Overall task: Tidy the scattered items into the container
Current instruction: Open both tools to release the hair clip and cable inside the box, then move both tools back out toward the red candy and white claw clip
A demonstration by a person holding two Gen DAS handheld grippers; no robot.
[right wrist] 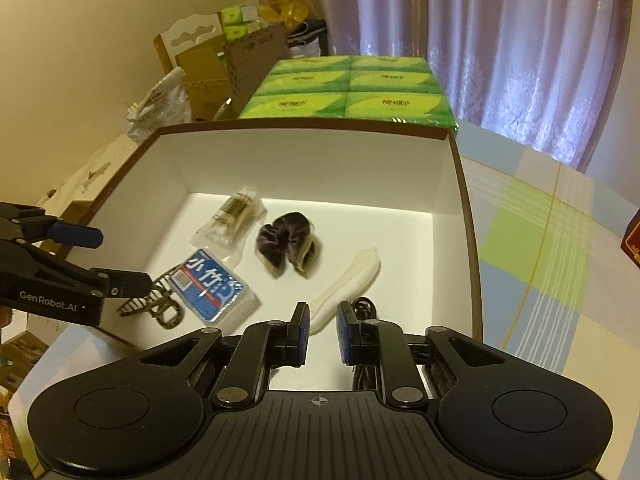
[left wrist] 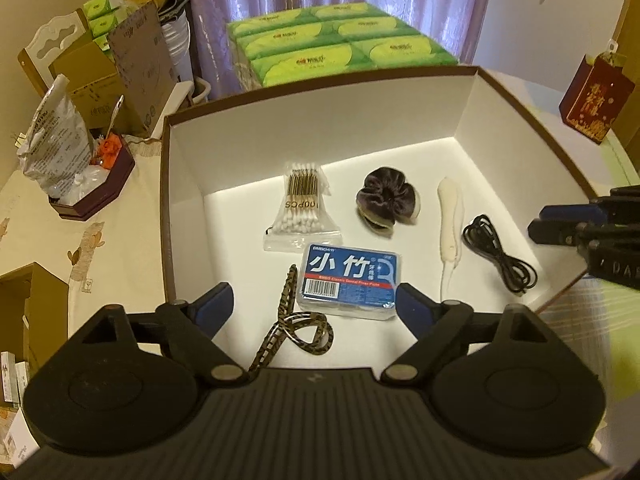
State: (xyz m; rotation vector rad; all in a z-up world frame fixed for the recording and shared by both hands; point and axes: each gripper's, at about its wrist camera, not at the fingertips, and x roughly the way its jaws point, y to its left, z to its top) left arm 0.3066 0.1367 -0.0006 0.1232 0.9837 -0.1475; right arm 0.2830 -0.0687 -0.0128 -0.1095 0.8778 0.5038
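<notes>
- The left claw (left wrist: 310, 304) hangs over the near edge of the box (left wrist: 320, 120), its jaws spread wide with nothing between them.
- The right claw (right wrist: 322, 332) sits at the box's near right corner, its jaws drawn close but with a clear gap, gripping nothing.
- Just under the left claw lie a leopard-print hair clip (left wrist: 296, 328) and a blue floss-pick case (left wrist: 350, 280). The clip looks stiff and springy, best taken by its long arm; the case is rigid and probably slick, so pinch it across its short sides.
- Further in, the bag of cotton swabs (left wrist: 302, 208) is light and crinkly; take it at the middle.
- The dark velvet scrunchie (left wrist: 386, 204) is soft and will squash under any pinch.
- A cream, padded-looking strip (left wrist: 450, 220) and a coiled black cable (left wrist: 498, 256) lie by the right wall; both are limp and may trail.
- Everything seen already rests inside the box, which stands on the bench (right wrist: 540, 240).
</notes>
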